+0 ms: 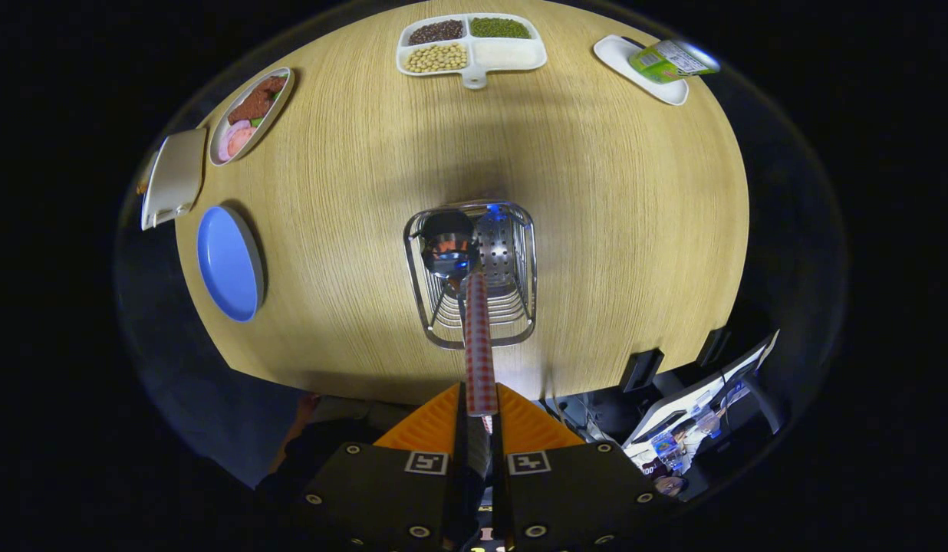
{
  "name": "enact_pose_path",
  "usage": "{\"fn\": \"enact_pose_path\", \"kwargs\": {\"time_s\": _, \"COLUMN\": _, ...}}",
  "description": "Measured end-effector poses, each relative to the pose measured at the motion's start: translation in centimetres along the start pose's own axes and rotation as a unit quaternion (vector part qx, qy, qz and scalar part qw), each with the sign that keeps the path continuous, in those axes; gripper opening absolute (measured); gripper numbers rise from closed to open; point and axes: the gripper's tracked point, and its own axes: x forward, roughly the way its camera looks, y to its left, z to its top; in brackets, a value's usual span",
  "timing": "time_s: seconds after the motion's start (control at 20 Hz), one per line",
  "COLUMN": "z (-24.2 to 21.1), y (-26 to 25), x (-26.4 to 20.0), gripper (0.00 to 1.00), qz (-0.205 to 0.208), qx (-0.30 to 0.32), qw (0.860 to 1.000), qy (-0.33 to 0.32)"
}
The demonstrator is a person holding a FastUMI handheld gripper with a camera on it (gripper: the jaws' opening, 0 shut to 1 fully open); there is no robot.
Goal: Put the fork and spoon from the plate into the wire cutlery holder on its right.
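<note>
We see the gripper (474, 402) fingers clenched on the spoon (478, 337) handle, its bowl inside the wire cutlery holder (520, 307); blue plate (227, 263) well left on the desk (620, 215).

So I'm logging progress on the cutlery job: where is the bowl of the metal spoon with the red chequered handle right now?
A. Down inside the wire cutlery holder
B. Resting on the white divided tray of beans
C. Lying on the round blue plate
A: the gripper is shut on the metal spoon with the red chequered handle, whose bowl hangs inside the wire cutlery holder, away from the round blue plate.
</note>
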Motion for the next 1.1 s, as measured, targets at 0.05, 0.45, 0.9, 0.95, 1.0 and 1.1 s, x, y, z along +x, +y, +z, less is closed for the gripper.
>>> {"fn": "enact_pose_path", "kwargs": {"time_s": 0.05, "z": 0.0, "y": 0.1, "x": -0.2, "gripper": 0.14, "qz": 0.006, "qx": 0.004, "qw": 1.000, "qy": -0.003}}
{"fn": "enact_pose_path", "kwargs": {"time_s": 0.45, "z": -1.3, "y": 0.9, "x": -2.4, "gripper": 0.15, "qz": 0.050, "qx": 0.018, "qw": 0.997, "qy": -0.057}}
{"fn": "enact_pose_path", "kwargs": {"time_s": 0.9, "z": 2.0, "y": 2.8, "x": -12.4, "gripper": 0.38, "qz": 0.149, "qx": 0.054, "qw": 0.941, "qy": -0.298}}
{"fn": "enact_pose_path", "kwargs": {"time_s": 0.95, "z": 2.5, "y": 2.7, "x": -14.0, "gripper": 0.41, "qz": 0.153, "qx": 0.054, "qw": 0.930, "qy": -0.330}}
{"fn": "enact_pose_path", "kwargs": {"time_s": 1.0, "z": 3.1, "y": 2.8, "x": -15.4, "gripper": 0.49, "qz": 0.156, "qx": 0.052, "qw": 0.918, "qy": -0.362}}
{"fn": "enact_pose_path", "kwargs": {"time_s": 1.1, "z": 4.2, "y": 2.5, "x": -18.1, "gripper": 0.61, "qz": 0.152, "qx": 0.048, "qw": 0.890, "qy": -0.427}}
